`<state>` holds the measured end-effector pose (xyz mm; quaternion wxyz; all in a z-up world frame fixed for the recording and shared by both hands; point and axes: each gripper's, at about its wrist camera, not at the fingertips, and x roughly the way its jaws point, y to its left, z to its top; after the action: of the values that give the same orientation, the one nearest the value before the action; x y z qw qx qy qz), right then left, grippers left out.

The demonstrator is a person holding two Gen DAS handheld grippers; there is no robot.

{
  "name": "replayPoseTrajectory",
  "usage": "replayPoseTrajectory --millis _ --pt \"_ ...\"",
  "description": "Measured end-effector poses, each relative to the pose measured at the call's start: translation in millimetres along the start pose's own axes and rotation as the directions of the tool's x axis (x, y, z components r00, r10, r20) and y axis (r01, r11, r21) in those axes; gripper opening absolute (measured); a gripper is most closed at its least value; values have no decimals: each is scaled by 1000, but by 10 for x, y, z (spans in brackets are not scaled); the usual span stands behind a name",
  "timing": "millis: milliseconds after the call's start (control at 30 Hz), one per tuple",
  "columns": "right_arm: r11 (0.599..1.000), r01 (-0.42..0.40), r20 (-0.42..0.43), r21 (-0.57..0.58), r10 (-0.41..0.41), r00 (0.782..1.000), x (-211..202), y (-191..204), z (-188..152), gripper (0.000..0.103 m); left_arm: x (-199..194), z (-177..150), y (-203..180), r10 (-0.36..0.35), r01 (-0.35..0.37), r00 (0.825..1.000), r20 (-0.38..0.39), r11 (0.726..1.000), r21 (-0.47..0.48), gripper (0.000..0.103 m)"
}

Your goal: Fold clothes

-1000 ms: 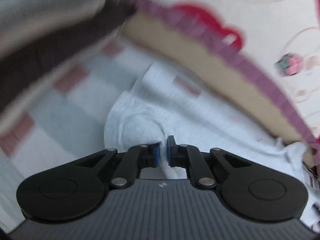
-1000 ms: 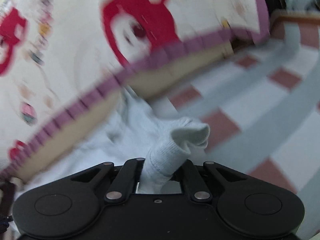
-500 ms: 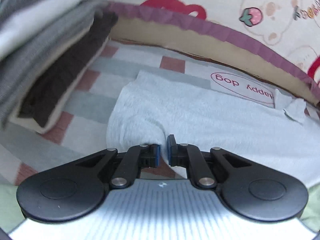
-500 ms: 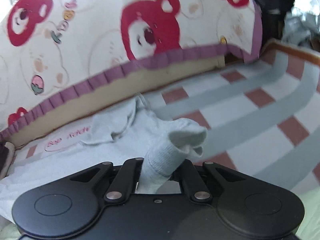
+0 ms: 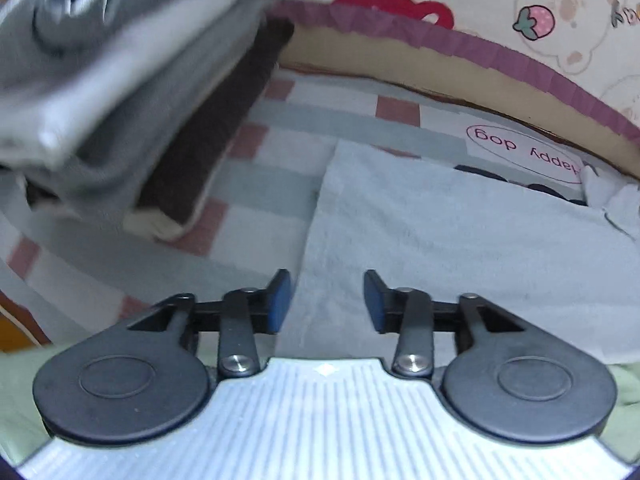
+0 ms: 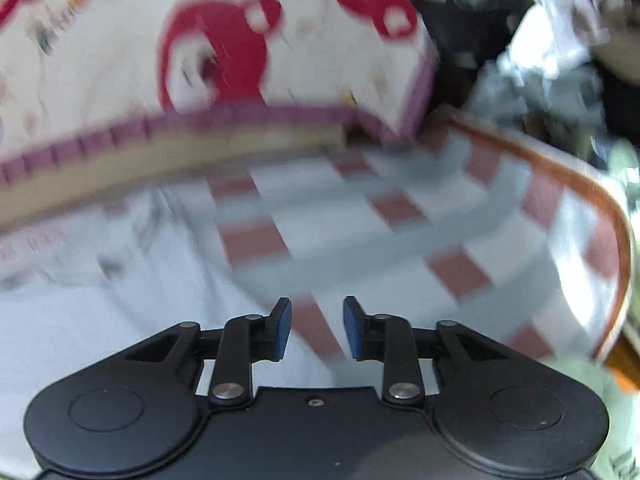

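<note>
Grey garment (image 5: pixel 460 240) released, flat.

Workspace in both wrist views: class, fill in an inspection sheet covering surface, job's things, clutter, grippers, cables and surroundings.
Surface: checked sheet, grey, white and red squares.
Job's things: pale grey garment lying flat, "happy dog" label at its far edge; folded stack to its left.
Clutter: blurred heap beyond the bed's corner.
Grippers: left gripper and right gripper have just been opening, nothing between the jaws.
Cables: nothing seen.
Surroundings: bear-print quilt behind.
</note>
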<state>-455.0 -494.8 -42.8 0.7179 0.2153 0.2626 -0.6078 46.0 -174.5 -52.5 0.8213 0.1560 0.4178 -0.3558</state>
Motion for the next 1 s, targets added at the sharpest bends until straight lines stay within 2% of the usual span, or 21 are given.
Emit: replayPoseTrajectory --millis 67,100,133,200,267,300,333,400,467,533,600,633,667,700,733,800,933,967,1000 --pt "995 -96 17 -35 97 995 -20 215 163 36 43 87 -8 -9 9 1000 12 1000 0 44" --pt "982 -182 -4 -55 182 983 31 382 227 35 125 153 13 -21 21 1000 8 1000 -11 46" --pt "958 -275 -29 -82 274 961 90 589 279 36 252 228 24 -36 36 999 0 999 -18 47" --pt "887 -428 -88 -173 418 904 209 1062 345 36 593 396 -17 -52 50 997 -48 998 -38 47" --pt "787 -547 -162 -285 523 837 331 1570 384 37 940 575 -82 -51 48 996 -76 998 -30 47" --pt "731 -581 -204 -356 546 812 402 1824 389 37 1092 641 -118 -36 35 996 -85 999 -18 47" --pt "675 -607 -247 -419 559 792 481 2065 394 37 1238 701 -148 -27 26 996 -90 1000 -10 47" --pt "594 -627 -324 -505 543 775 688 2459 395 37 1454 773 -143 -51 49 995 -87 998 -28 48" --pt "543 -642 -389 -541 516 763 909 2730 360 37 1570 783 -93 -84 80 994 -64 995 -60 49" --pt "503 -641 -433 -580 476 765 1099 2891 315 37 1632 766 -52 -115 112 992 -41 991 -73 53" --pt "474 -633 -469 -612 428 773 1279 2973 290 37 1654 775 -20 -138 136 990 -26 988 -73 55" --pt "467 -639 -483 -611 420 768 1340 2959 287 37 1651 783 -5 -146 144 989 -17 987 -76 55" --pt "460 -652 -495 -603 425 758 1383 2942 290 35 1646 787 9 -153 152 988 -9 985 -78 55" --pt "444 -687 -502 -575 472 725 1368 2903 318 3 1634 783 18 -156 155 988 -5 985 -76 54" --pt "414 -726 -503 -549 531 682 1320 2835 360 3 1617 780 17 -159 158 987 -3 985 -72 51" --pt "373 -756 -488 -537 594 639 1136 2729 369 3 1583 774 16 -165 165 986 0 984 -63 43" --pt "329 -778 -516 -535 602 609 902 2531 185 3 1451 759 8 -182 183 983 28 982 -38 42" --pt "320 -782 -530 -535 594 605 869 2494 126 3 1416 757 -1 -180 182 983 39 983 -31 42" --pt "317 -778 -537 -542 582 611 840 2453 65 3 1384 754 -15 -178 179 983 49 984 -20 43"
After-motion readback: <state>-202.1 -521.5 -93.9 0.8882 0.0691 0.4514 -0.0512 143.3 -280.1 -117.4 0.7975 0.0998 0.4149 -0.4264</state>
